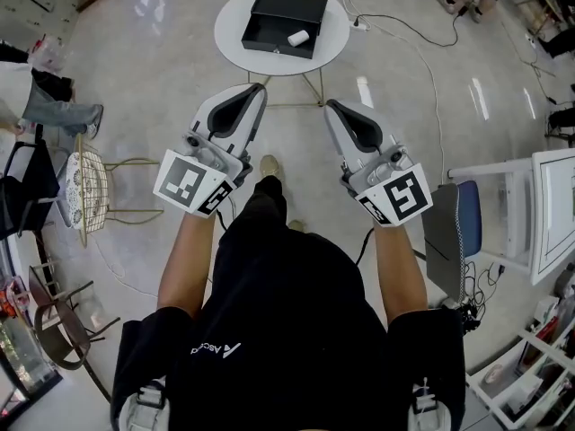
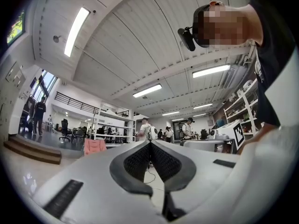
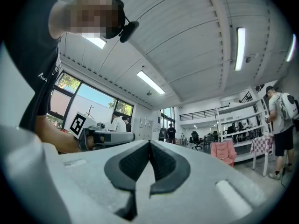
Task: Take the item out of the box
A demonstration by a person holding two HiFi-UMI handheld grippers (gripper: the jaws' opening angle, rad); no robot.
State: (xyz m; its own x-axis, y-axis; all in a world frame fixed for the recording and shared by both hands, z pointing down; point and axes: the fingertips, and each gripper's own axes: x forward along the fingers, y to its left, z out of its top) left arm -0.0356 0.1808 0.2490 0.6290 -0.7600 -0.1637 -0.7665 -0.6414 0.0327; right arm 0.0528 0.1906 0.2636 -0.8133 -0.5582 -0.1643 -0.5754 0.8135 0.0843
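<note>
The item (image 1: 297, 38) lay inside the box (image 1: 284, 21), untouched, with both left gripper (image 1: 258, 88) and right gripper (image 1: 331, 106) closed, empty, well short of the box.

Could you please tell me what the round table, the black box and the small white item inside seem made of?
Round table: smooth white top, perhaps painted wood or laminate; thin metal-looking legs.
Black box: matte, sharp-edged, probably cardboard or plastic.
White item: smooth, possibly plastic; too small to tell.

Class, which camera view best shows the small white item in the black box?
The head view: it looks down on the small white item in the open black box on the round white table. Both gripper views face the ceiling, showing none of it.
</note>
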